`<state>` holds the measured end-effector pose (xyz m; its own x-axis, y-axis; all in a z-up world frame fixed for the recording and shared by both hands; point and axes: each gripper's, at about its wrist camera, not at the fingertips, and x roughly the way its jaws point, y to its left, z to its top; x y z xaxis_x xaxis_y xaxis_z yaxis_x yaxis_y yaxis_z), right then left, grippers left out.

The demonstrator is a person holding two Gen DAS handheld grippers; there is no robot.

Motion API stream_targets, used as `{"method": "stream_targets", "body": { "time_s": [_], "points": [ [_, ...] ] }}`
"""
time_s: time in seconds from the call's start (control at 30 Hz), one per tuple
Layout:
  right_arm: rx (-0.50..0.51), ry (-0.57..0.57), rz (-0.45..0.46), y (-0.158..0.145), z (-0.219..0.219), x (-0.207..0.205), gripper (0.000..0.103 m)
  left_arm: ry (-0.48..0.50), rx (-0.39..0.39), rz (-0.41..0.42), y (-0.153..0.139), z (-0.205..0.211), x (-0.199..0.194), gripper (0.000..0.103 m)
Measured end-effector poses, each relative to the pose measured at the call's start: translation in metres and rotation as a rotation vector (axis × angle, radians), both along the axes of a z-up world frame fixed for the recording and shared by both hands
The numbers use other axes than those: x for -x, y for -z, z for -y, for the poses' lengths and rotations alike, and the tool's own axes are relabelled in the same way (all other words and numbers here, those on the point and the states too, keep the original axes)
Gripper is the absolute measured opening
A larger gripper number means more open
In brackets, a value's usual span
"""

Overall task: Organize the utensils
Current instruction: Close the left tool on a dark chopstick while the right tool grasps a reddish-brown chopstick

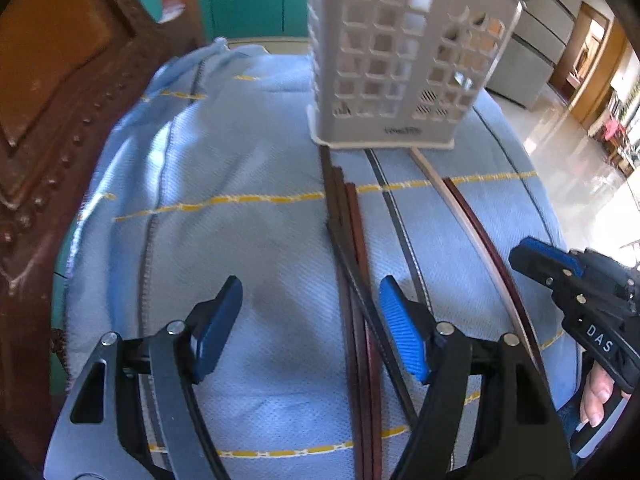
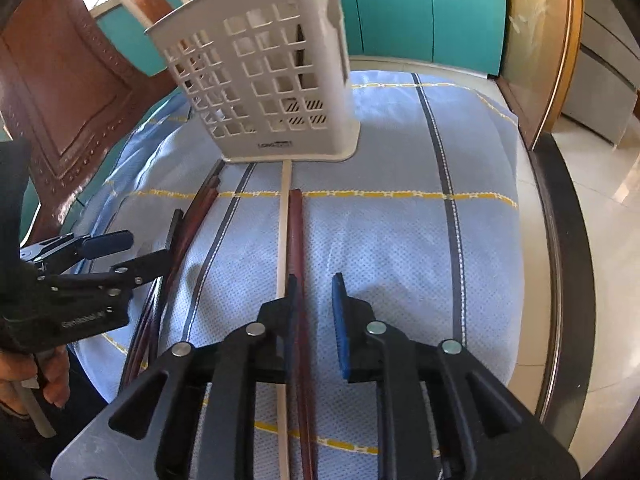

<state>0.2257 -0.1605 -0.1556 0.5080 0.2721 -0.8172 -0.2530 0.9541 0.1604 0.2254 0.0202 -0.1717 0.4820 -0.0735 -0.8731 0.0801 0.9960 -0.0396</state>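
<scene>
Left gripper point(image 1: 310, 328) half open over bundle of dark chopsticks point(image 1: 352, 240) mid-desk, nothing held; right gripper point(image 2: 314, 320) narrowly open astride red-brown chopstick point(image 2: 298, 240), ungripped. I judge pickup stage; next: close, lift into holder point(image 2: 280, 80) at far edge.

The top of the white utensil holder point(image 1: 400, 52) is cut off by the upper edge of the left wrist view, so we cannot see what stands inside. The dark chopsticks point(image 1: 360, 340) run off the bottom edge, their near ends hidden. In the right wrist view the reddish chopstick point(image 2: 298, 248) passes behind the finger point(image 2: 292, 304); perhaps they touch. The holder's label is too blurred to read.
</scene>
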Motion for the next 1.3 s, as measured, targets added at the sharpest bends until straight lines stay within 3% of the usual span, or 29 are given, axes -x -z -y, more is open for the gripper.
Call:
{"method": "stream_targets", "body": {
  "time_s": [0.1, 0.17, 0.23, 0.57, 0.83, 1.0, 1.07, 1.3],
  "points": [
    [0.003, 0.004, -0.002, 0.001, 0.000, 0.000, 0.025, 0.025, 0.034, -0.020, 0.005, 0.003, -0.001, 0.045],
    [-0.001, 0.015, -0.009, 0.001, 0.002, -0.002, 0.026, 0.039, 0.031, -0.017, 0.006, 0.007, 0.000, 0.039],
    [-0.002, 0.024, -0.014, 0.002, 0.004, -0.003, 0.026, 0.050, 0.059, -0.019, 0.006, 0.007, 0.001, 0.019],
    [-0.004, 0.023, -0.015, 0.003, 0.006, -0.002, 0.029, 0.029, 0.129, 0.005, -0.010, -0.011, 0.003, 0.014],
    [0.045, -0.003, -0.013, 0.008, -0.004, 0.000, 0.032, -0.050, 0.062, 0.032, -0.012, -0.025, 0.004, 0.012],
    [0.040, 0.006, -0.021, 0.008, -0.002, -0.002, 0.032, -0.056, 0.070, 0.023, -0.011, -0.028, 0.003, 0.016],
    [0.066, -0.010, -0.008, 0.009, -0.006, 0.000, 0.032, -0.057, 0.080, 0.026, -0.012, -0.027, 0.003, 0.022],
    [0.179, -0.009, 0.036, 0.010, -0.017, 0.003, 0.034, 0.000, 0.098, 0.038, -0.015, -0.011, 0.007, 0.022]
  ]
}}
